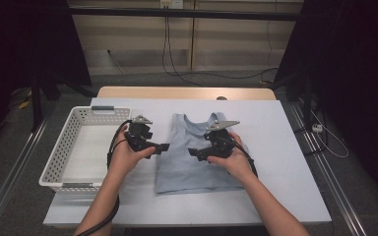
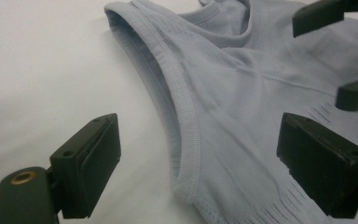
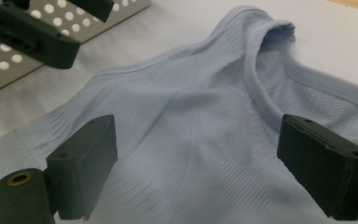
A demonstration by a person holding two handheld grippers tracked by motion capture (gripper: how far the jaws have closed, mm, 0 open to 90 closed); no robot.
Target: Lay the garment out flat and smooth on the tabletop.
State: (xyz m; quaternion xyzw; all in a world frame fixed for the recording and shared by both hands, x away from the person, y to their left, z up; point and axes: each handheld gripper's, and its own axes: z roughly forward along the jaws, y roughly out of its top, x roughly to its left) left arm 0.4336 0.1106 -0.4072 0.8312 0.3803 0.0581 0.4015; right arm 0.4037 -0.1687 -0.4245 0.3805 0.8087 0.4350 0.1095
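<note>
A light blue sleeveless top [image 1: 183,164] lies flat on the white table cover [image 1: 280,162], neck toward the far side. My left gripper [image 1: 164,147] hovers at the top's left edge, pointing right, jaws open. In the left gripper view the open jaws [image 2: 198,140] straddle the ribbed armhole edge of the top [image 2: 242,93] without pinching it. My right gripper [image 1: 193,152] is over the middle of the top, pointing left, open. In the right gripper view its jaws [image 3: 196,140] stand wide over the fabric [image 3: 191,102] below the neckline, with nothing pinched.
A white perforated basket [image 1: 61,152] sits at the table's left, close to the left hand; its wall [image 3: 9,65] appears behind the left gripper [image 3: 42,28] in the right gripper view. Bare table cover lies right of and in front of the top. Cables trail on the floor beyond.
</note>
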